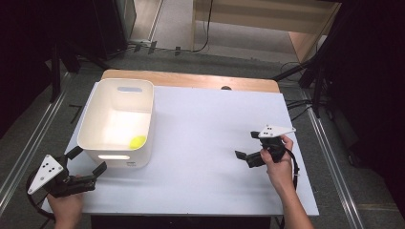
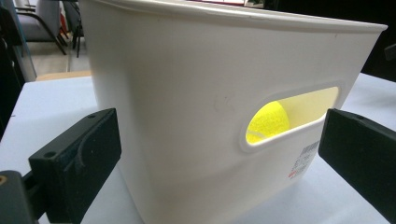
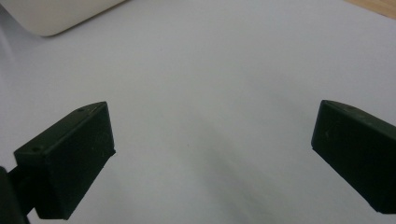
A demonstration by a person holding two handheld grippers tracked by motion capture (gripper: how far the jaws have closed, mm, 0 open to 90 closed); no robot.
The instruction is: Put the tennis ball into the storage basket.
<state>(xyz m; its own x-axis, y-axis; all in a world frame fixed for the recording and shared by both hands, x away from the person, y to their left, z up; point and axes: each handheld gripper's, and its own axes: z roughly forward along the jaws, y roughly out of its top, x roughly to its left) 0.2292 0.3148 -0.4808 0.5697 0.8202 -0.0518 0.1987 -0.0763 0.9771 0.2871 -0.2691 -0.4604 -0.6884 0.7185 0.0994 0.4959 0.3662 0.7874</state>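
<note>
The left gripper (image 1: 87,161), jaws spread and empty, sits just beside the bin's (image 1: 90,114) near wall. Its own view shows the ball (image 2: 267,122) through the handle slot; from above the ball lies in the bin's near right corner. The bin runs lengthwise away from the person. The right gripper (image 1: 247,145) gapes over bare table (image 1: 205,143), well apart

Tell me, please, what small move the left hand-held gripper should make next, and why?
Probably ease forward to the white bin. The left hand-held gripper is open just short of its near wall, and the yellow ball already lies inside.
</note>
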